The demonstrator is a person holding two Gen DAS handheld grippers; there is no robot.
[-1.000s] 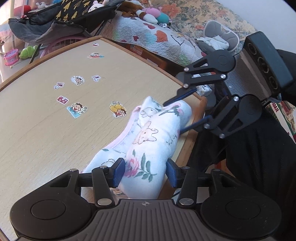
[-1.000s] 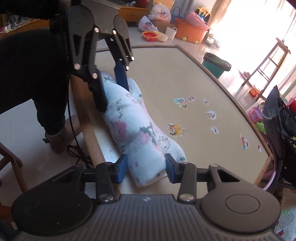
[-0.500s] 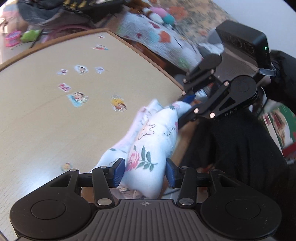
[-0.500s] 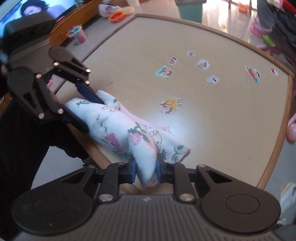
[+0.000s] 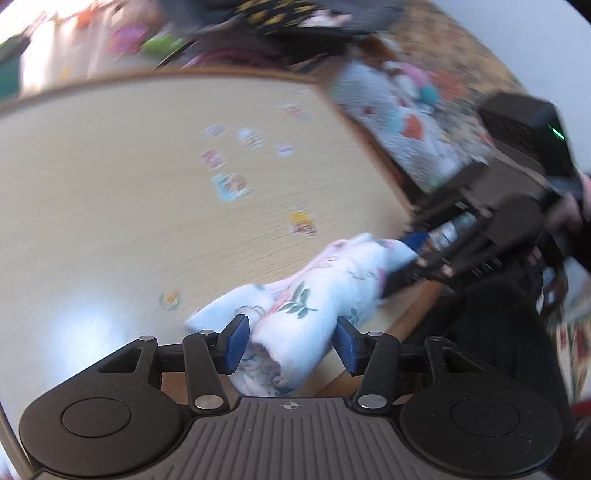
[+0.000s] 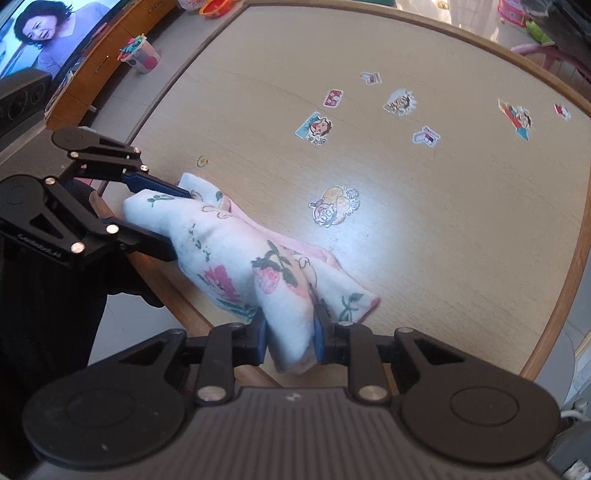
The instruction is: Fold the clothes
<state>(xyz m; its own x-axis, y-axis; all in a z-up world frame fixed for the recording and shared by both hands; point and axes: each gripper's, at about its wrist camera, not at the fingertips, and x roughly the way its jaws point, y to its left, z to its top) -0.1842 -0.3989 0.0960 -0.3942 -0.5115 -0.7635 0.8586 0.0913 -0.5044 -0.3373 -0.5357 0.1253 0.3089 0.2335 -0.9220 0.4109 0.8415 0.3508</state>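
Note:
A white floral cloth (image 6: 229,251), rolled into a thick bundle, lies along the near edge of the wooden table (image 6: 406,229). My right gripper (image 6: 288,332) pinches one end of it; the pads press into the fabric while the jaws are opening slightly. At the other end, my left gripper (image 6: 175,223) has its two fingers against the bundle from both sides, and its jaws are opening too. In the blurred left wrist view the cloth (image 5: 325,291) fills the gap of the left gripper (image 5: 291,332), and the right gripper (image 5: 399,258) holds the far end.
Several cartoon stickers (image 6: 334,205) dot the tabletop beyond the cloth. The table's rounded rim (image 6: 554,295) runs on the right. A television (image 6: 48,33) and a low cabinet stand past the far left edge. A quilted bed (image 5: 388,110) lies behind the table. A person's dark clothing (image 5: 480,332) is beside the near edge.
Both grippers have rolled at the wrist and the bundle has swung with them. The right gripper has squeezed down from a loose hold to a tight pinch on its end.

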